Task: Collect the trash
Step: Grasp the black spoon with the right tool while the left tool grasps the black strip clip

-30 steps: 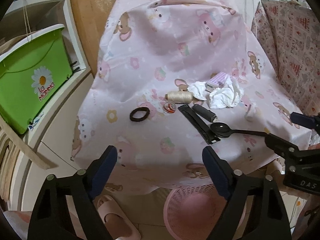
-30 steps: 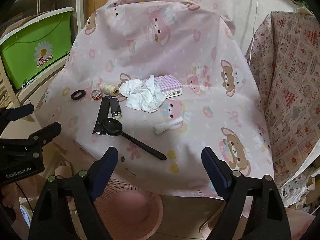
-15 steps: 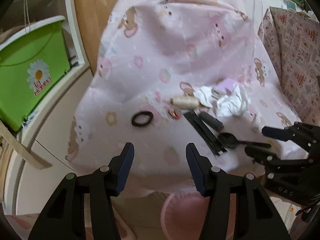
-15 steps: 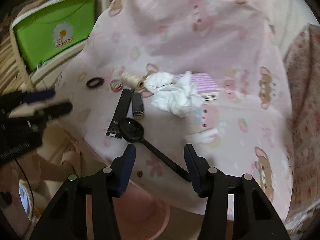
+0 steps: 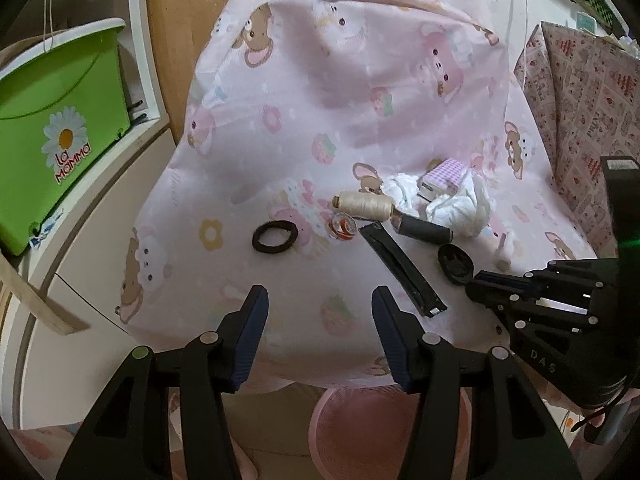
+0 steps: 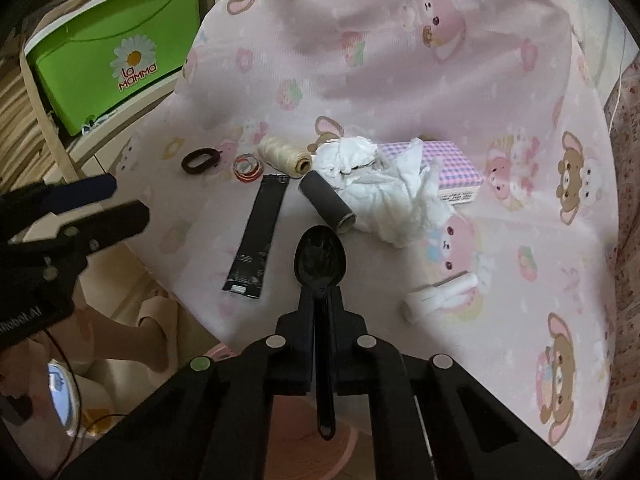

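Since a second ago both pairs of jaws have narrowed, and the right gripper (image 6: 320, 300) has come in over the near edge of the bench to pinch the black plastic spoon (image 6: 320, 260) by the neck of its handle; its jaws are now clamped on it, bowl pointing forward, handle tip sticking out back toward the camera. The left gripper (image 5: 318, 320) hangs over the front edge with jaws half apart and nothing between them.

Just past the spoon lie a black sachet (image 6: 258, 236) and a dark roll (image 6: 328, 202), then a crumpled white tissue (image 6: 384, 196) that partly covers a purple checked box (image 6: 456, 168). Further left sit a cream thread spool (image 6: 284, 158), a small tape ring (image 6: 248, 168) and a black hair tie (image 6: 198, 160). A small white paper roll (image 6: 440, 296) lies off to the right.

Below the bench edge a pink basket (image 5: 388, 428) stands on the floor, likely the bin; from here it looks empty, though only part shows. So the job seems barely begun: the spoon is gripped but not yet dropped, and the tissue, sachet and paper roll, probably trash too, remain on the pink cloth (image 5: 360, 100).
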